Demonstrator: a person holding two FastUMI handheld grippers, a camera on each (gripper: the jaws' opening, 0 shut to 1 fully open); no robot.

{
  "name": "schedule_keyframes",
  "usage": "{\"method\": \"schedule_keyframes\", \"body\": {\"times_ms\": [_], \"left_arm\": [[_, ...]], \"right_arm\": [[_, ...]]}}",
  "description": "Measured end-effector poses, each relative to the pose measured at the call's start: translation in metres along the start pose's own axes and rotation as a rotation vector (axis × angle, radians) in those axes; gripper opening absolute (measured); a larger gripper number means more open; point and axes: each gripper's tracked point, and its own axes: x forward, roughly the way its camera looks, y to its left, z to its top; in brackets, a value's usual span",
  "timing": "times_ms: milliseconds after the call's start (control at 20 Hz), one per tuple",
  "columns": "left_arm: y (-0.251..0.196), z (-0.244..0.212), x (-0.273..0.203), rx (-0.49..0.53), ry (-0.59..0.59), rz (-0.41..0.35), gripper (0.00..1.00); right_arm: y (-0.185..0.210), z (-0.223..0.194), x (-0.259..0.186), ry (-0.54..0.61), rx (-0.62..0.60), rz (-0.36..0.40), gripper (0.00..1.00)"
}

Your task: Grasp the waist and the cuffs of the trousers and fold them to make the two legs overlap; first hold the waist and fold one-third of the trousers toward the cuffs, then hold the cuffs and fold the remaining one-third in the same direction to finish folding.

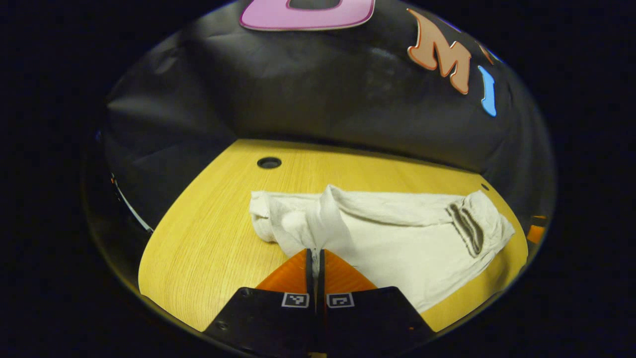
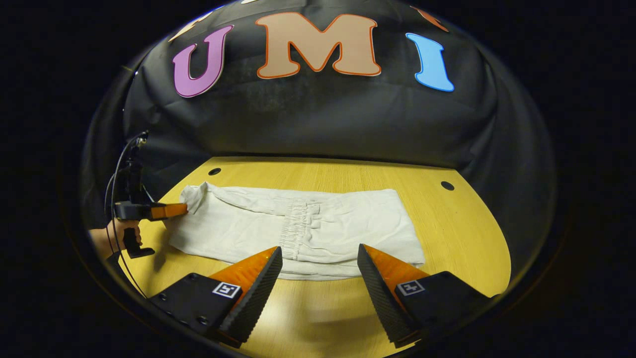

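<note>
Last fold now: left gripper pinching trousers end tight; right gripper wide open, holding nothing. Next, probably carry over.

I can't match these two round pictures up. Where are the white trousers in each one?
Left gripper view: the white trousers lie across the centre and right, one bunched end pinched in the left gripper.
Right gripper view: they stretch across the middle, beyond the open right gripper.
Shared landmark: the yellow wooden table beneath them.
</note>
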Motion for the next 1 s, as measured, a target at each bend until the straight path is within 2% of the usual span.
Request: {"method": "schedule_keyframes", "body": {"times_ms": [250, 500, 1000], "left_arm": [[-0.047, 0.054, -0.018, 0.065, -0.073, -0.038, 0.0], [-0.106, 0.085, -0.021, 0.096, -0.11, -0.075, 0.0], [-0.265, 0.134, -0.014, 0.185, -0.183, -0.222, 0.0]], "right_arm": [[-0.021, 0.001, -0.013, -0.024, 0.048, 0.03, 0.97], [-0.054, -0.001, -0.028, -0.041, 0.076, 0.04, 0.96], [-0.121, -0.018, -0.052, -0.047, 0.156, 0.049, 0.97]]}}
